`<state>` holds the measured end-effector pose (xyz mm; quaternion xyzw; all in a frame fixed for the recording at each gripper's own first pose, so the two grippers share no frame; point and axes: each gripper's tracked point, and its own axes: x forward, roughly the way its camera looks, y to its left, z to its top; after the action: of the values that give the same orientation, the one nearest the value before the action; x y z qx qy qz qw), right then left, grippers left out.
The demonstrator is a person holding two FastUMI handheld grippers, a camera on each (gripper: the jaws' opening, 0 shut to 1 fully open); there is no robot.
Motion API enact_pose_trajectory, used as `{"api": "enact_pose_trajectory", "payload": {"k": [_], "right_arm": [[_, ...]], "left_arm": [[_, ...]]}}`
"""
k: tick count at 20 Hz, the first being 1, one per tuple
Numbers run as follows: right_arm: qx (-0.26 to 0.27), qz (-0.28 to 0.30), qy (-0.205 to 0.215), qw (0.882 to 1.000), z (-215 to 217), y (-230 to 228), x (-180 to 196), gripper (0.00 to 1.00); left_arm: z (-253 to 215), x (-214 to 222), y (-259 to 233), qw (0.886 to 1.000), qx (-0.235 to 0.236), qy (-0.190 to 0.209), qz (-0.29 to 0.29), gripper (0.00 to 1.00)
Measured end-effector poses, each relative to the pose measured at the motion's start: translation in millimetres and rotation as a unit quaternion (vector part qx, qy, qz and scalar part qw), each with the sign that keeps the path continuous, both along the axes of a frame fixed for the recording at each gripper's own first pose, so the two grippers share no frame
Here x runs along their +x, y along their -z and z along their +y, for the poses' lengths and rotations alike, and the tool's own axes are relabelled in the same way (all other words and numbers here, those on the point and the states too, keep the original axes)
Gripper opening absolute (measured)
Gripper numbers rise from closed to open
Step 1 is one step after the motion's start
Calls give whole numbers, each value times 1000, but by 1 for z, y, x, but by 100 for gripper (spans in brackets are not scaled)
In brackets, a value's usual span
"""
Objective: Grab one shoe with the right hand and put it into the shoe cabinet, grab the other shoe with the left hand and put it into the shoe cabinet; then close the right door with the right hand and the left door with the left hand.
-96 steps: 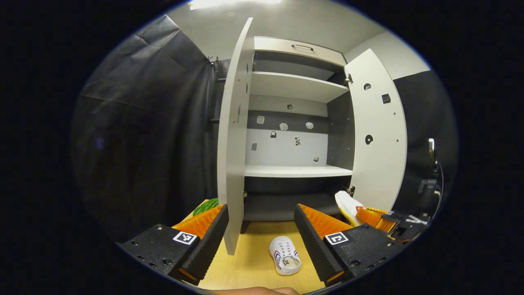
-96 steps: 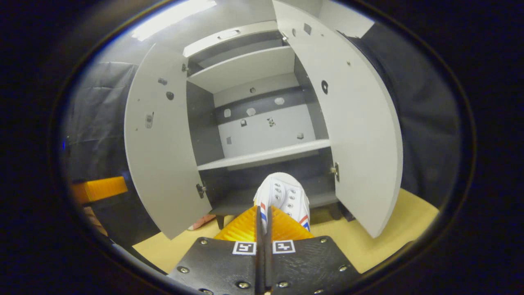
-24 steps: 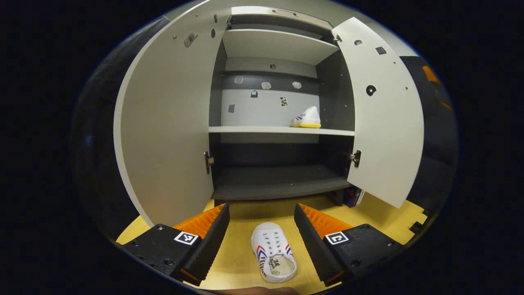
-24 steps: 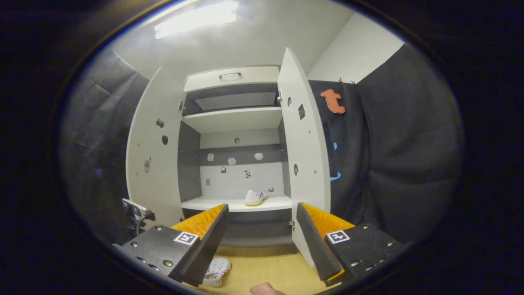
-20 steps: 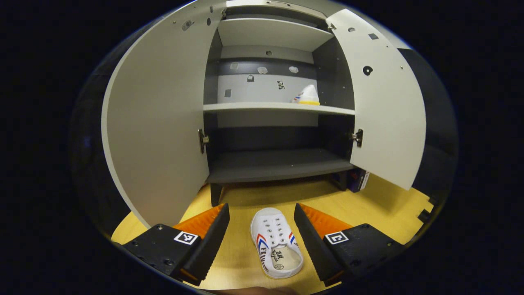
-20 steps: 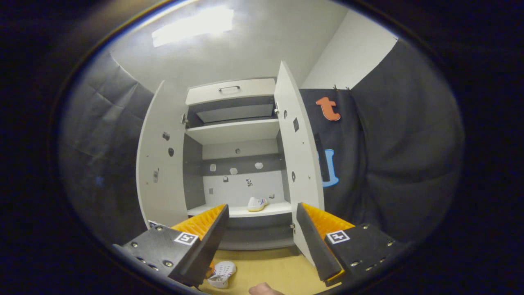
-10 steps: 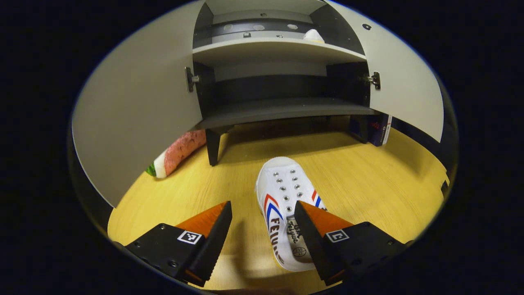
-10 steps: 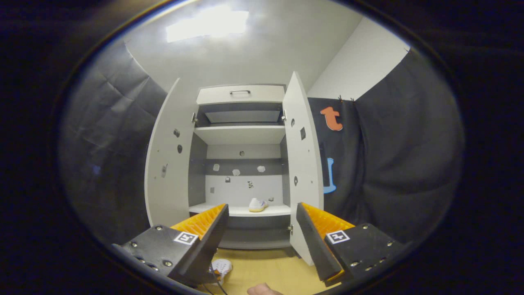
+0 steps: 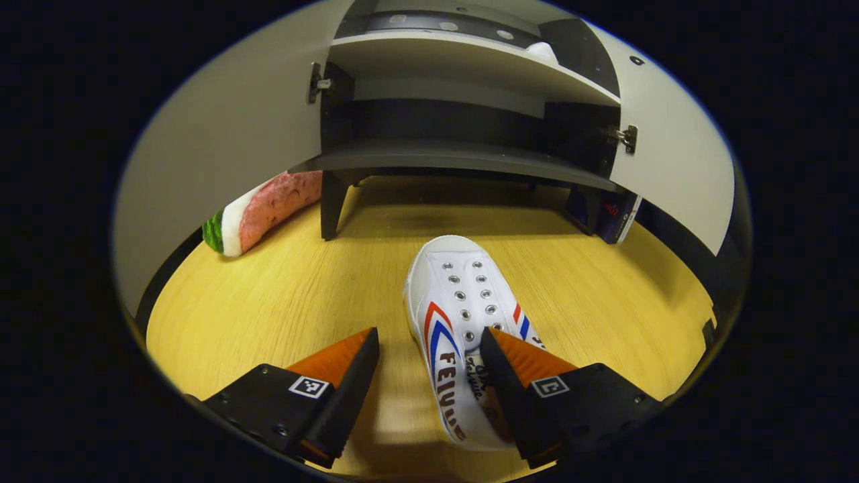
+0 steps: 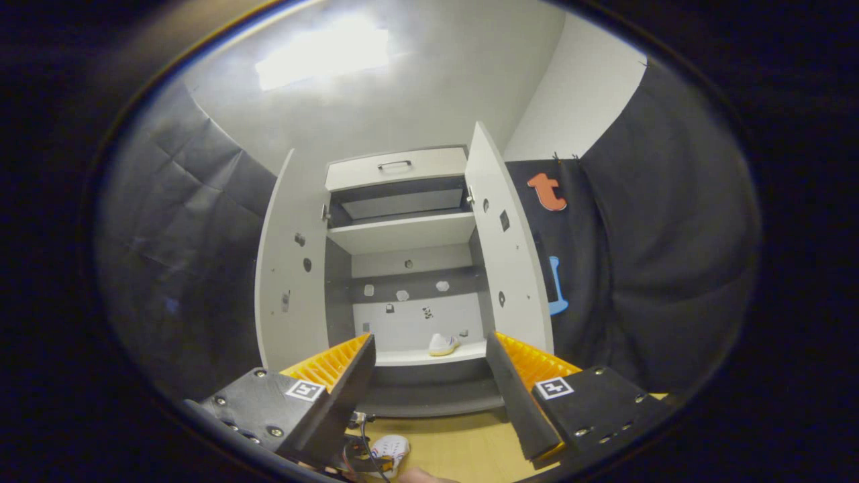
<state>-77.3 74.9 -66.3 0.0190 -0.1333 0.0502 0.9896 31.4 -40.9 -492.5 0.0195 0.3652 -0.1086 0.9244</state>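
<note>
White canvas shoe (image 9: 463,322) on the wooden floor (image 9: 282,302) between the spread fingers of the left gripper (image 9: 429,376), right finger (image 9: 517,362) at its collar. Right gripper (image 10: 429,376) held back, fingers apart, clasping nothing. Beyond, shoe cabinet (image 10: 402,231) with both doors wide; second shoe (image 10: 443,344) on its middle shelf.

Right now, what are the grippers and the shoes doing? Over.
Left gripper open, straddling the side of the white shoe on the floor. Right gripper open, holding nothing. Other shoe on the cabinet shelf. Both doors open.
</note>
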Motion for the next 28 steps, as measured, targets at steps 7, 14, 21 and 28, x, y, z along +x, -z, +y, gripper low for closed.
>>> {"api": "enact_pose_trajectory", "payload": {"k": [7,14,21,28], "right_arm": [[-30,29,9,999,0,28,14,98],[-31,34,20,999,-8,35,15,98],[-37,33,29,998,-14,40,11,98],[-40,35,25,998,-20,45,4,98]], "left_arm": [[-16,0,1,1000,-4,21,1,52],[2,-2,-13,1000,28,-9,-10,1],[2,-9,-91,998,14,-4,-65,1],[-7,-15,-198,990,8,10,-141,0]]}}
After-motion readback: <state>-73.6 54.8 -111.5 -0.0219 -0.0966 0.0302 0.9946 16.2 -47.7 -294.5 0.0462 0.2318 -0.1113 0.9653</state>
